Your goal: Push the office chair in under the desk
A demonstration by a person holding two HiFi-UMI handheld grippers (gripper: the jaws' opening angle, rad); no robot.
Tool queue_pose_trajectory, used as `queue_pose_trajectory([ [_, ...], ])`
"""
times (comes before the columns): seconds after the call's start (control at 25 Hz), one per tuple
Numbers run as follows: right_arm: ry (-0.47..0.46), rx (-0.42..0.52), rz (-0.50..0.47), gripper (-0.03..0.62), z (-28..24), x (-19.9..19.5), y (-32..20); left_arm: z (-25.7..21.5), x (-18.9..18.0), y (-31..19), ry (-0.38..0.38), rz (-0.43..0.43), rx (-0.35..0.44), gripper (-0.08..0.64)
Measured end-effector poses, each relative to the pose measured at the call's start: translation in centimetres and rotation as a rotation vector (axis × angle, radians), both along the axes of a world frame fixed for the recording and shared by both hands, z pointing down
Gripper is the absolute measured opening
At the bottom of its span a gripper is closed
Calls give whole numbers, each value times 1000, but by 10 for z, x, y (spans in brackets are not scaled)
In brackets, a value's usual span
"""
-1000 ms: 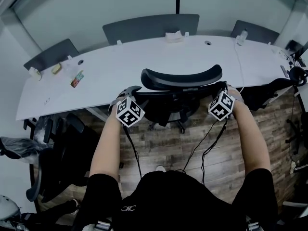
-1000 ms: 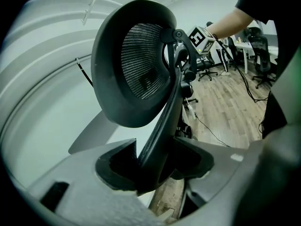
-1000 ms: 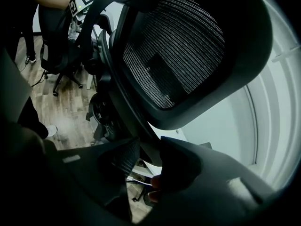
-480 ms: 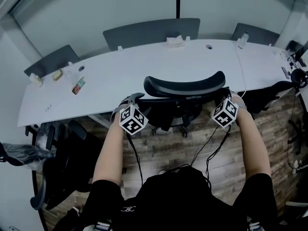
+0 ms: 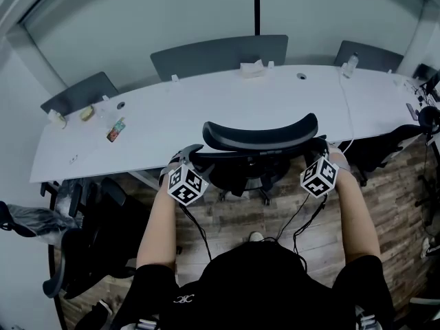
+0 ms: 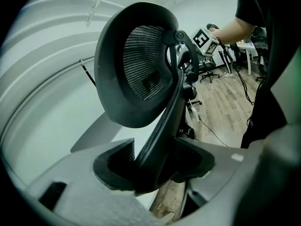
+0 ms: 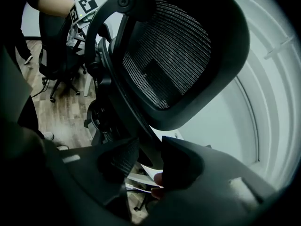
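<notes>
The black office chair (image 5: 260,132) stands at the near edge of the long white desk (image 5: 206,108), its curved headrest over the desk's front edge and its seat hidden beneath. My left gripper (image 5: 189,155) is at the left side of the chair's back. In the left gripper view its jaws (image 6: 153,166) are easing open with the chair's back strut (image 6: 164,126) still pressed between them. My right gripper (image 5: 322,148) is at the right side of the back. Its jaws (image 7: 146,161) are closed on the frame below the mesh headrest (image 7: 174,55).
Another black chair (image 5: 96,218) stands at my left and one more (image 5: 385,139) at the right end of the desk. Grey chair backs (image 5: 220,53) line the far side. A tissue box (image 5: 252,69), a bottle (image 5: 350,64), a snack packet (image 5: 115,129) and a white cable (image 5: 347,108) lie on the desk.
The person has taken a step and the desk sits a little lower in the head view. Both grippers stay on the chair's back in the same places.
</notes>
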State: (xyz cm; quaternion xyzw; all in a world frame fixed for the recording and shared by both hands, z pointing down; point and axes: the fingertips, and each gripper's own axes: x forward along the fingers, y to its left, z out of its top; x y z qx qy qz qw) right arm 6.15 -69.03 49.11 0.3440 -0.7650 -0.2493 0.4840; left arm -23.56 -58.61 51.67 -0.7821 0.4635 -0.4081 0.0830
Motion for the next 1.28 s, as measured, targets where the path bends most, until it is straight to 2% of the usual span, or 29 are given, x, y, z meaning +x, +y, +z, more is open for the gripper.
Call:
queue_pose_trajectory([
  [0.12,-50,23,-12,155,-1,2,-1,-1,0,0,2,-13,20,273],
  [0.24,-147,61,29,163,-8,7,-2,-2,-2,-1,-4,-46,24,278],
  [0.36,-344,122,113,111,-29,9,4,-4,-2,3,-4,-113,57,290],
  [0.4,-426,142,135,70,-39,8,8,-7,-2,5,14,-137,79,298],
  [0.48,-592,152,164,8,-58,0,18,-19,1,12,113,-188,133,282],
  [0.56,-751,113,178,8,-73,-10,31,-38,3,21,263,-255,201,190],
  [0.64,-880,66,182,8,-83,-18,43,-61,3,32,380,-334,274,35],
  [0.68,-925,54,184,8,-86,-21,49,-70,3,37,428,-375,294,6],
  [0.72,-958,51,191,8,-90,-22,53,-75,3,41,479,-413,300,6],
  [0.84,-1018,50,222,8,-98,-22,59,-88,13,51,613,-464,291,7],
  [1.0,-1065,10,222,6,-102,-29,68,-103,34,54,643,-455,290,8],
  [1.28,-1030,-48,180,6,-91,-53,92,-102,58,54,685,-452,247,8],
])
